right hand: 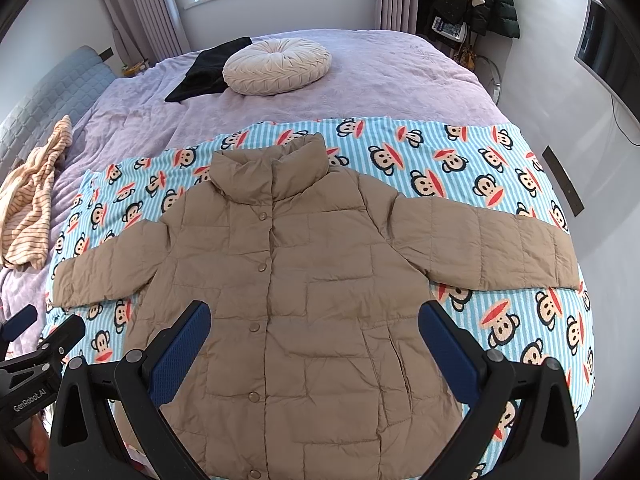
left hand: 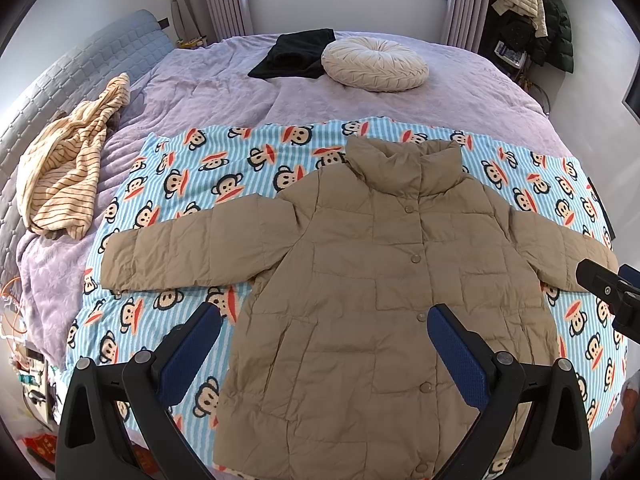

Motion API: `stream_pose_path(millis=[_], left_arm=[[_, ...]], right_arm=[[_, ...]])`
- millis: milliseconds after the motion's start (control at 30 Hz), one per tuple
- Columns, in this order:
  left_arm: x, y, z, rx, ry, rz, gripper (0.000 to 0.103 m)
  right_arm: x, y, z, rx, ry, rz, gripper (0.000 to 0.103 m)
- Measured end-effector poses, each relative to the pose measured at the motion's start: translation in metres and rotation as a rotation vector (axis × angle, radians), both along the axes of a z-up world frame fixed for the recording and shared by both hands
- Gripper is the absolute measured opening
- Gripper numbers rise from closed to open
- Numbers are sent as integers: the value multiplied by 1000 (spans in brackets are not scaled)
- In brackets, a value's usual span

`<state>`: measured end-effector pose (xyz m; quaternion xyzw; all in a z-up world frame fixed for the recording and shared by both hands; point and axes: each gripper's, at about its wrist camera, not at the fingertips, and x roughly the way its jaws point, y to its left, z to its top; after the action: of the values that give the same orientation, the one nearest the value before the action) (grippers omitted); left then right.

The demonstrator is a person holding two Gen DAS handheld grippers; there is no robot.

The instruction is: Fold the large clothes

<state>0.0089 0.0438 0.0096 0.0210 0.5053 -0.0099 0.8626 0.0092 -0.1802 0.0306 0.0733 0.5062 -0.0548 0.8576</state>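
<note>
A tan quilted puffer jacket (left hand: 360, 264) (right hand: 288, 280) lies flat and buttoned, front up, on a blue monkey-print blanket (left hand: 224, 168) (right hand: 460, 160), both sleeves spread out sideways and the collar pointing away from me. My left gripper (left hand: 324, 324) hovers open above the jacket's lower left part, blue pads wide apart with nothing between them. My right gripper (right hand: 314, 320) hovers open above the jacket's lower middle, also holding nothing. The right gripper's body (left hand: 612, 292) shows at the left wrist view's right edge, and the left gripper's body (right hand: 36, 344) at the right wrist view's left edge.
The blanket covers the near half of a bed with a lilac cover (left hand: 460, 92) (right hand: 380, 80). A round cream cushion (left hand: 374, 65) (right hand: 277, 66) and a folded black garment (left hand: 296, 54) lie at the far end. A striped yellow garment (left hand: 72, 168) lies crumpled at left. Coats (left hand: 536, 12) hang in the far right corner.
</note>
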Motion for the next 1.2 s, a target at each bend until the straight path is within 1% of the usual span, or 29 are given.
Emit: stream_pose_path(millis=[1200], left_arm=[[-1,2,0,-1,0,0,103]], right_arm=[[0,0,-3,2,0,0,103]])
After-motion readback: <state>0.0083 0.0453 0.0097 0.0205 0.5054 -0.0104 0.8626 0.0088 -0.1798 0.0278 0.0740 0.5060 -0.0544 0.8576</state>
